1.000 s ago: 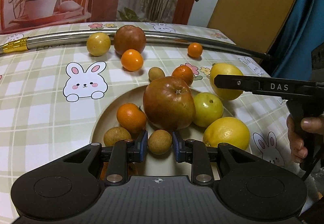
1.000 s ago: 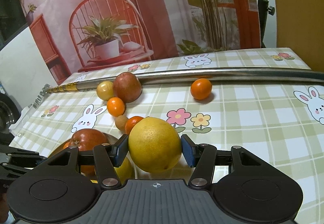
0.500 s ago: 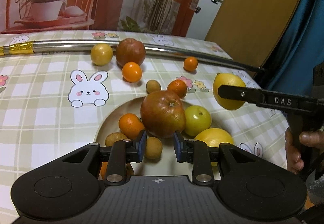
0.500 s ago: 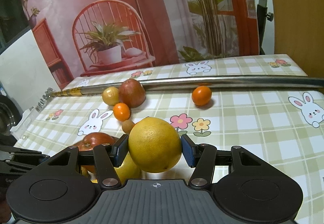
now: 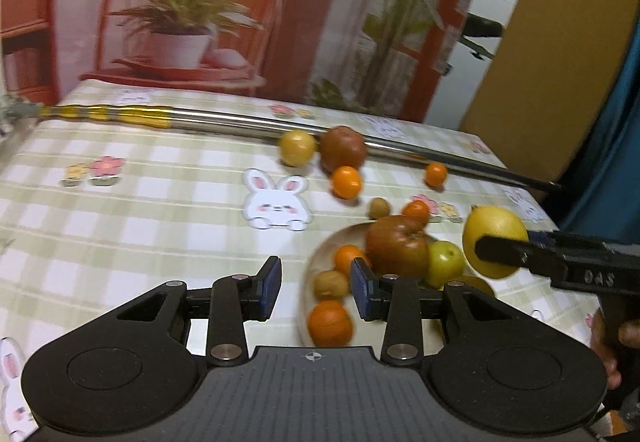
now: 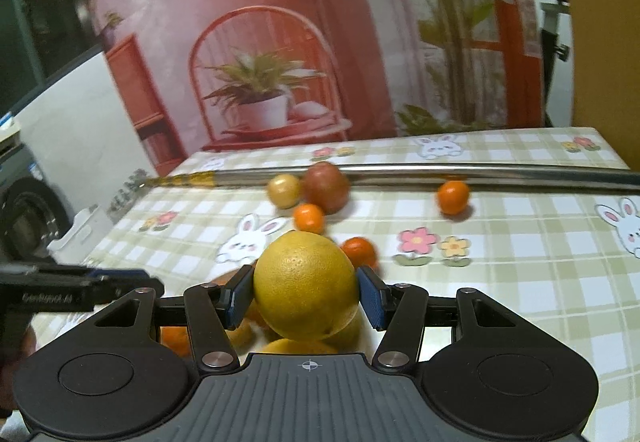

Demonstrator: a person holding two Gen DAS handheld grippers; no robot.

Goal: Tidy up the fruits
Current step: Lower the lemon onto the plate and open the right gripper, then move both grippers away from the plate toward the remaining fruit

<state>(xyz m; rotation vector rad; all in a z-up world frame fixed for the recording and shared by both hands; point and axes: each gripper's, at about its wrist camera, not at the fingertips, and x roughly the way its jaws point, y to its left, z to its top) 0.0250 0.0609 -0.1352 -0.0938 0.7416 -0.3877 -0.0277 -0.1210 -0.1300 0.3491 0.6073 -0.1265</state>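
Yellow citrus [image 6: 306, 286] clamped in right jaws | left jaws apart, empty | plate [image 5: 316, 262] part-filled | six fruits left on desk [image 5: 160, 210]

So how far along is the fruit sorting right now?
Partway. The plate already holds an apple, a green fruit and several small oranges. The right tongs grip a big yellow citrus above the plate; the left tongs are open, holding nothing. Left on the tablecloth: a second apple, a yellow fruit and a few small oranges.
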